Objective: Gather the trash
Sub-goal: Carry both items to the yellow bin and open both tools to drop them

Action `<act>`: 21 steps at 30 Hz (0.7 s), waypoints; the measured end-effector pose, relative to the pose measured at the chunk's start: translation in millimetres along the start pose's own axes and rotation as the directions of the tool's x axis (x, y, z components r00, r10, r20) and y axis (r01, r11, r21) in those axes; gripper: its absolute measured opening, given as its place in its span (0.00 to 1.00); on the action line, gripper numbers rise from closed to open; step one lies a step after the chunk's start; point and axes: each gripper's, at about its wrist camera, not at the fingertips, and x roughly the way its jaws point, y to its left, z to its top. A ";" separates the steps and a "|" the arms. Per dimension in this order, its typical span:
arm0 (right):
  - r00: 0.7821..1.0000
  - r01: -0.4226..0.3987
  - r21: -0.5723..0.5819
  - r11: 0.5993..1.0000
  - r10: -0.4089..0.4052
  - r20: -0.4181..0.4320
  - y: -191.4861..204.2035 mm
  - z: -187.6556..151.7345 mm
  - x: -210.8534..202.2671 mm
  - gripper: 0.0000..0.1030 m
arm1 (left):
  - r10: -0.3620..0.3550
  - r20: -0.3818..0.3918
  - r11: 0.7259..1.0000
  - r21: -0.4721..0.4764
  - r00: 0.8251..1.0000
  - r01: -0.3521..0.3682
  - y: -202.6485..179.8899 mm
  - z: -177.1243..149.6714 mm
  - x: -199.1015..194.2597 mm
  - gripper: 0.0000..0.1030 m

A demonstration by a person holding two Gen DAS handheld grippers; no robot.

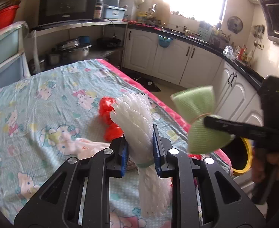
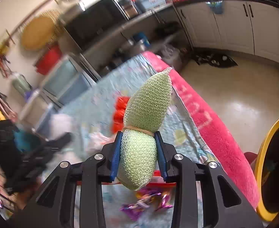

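My left tongs (image 1: 140,148) are closed narrowly around a white foam net bundle (image 1: 137,121), their blue pads pressing its waist just above a pale green band. My right tongs (image 2: 139,153) grip a green mesh bundle (image 2: 147,112) below its elastic tie; both bundles are lifted above the desk (image 1: 44,95), which is draped in a cartoon-print cloth with a pink edge. A red net (image 1: 108,112) lies on the cloth behind the white bundle. Purple wrappers (image 2: 145,202) lie blurred on the desk below my right tongs. A yellow-rimmed bin (image 2: 261,163) stands beside the desk's pink edge.
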 end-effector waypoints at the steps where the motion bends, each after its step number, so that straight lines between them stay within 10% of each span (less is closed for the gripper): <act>1: 0.999 -0.027 0.009 1.000 0.027 0.022 1.3 -1.3 -11.0 0.31 | -0.002 -0.001 1.000 0.008 1.000 0.002 -4.0 0.9 2.7 0.16; 21: 0.994 0.010 0.117 0.993 -0.023 0.105 -38.6 -30.3 -68.6 0.31 | -0.131 0.001 0.984 0.123 0.991 0.130 -94.1 19.0 33.9 0.16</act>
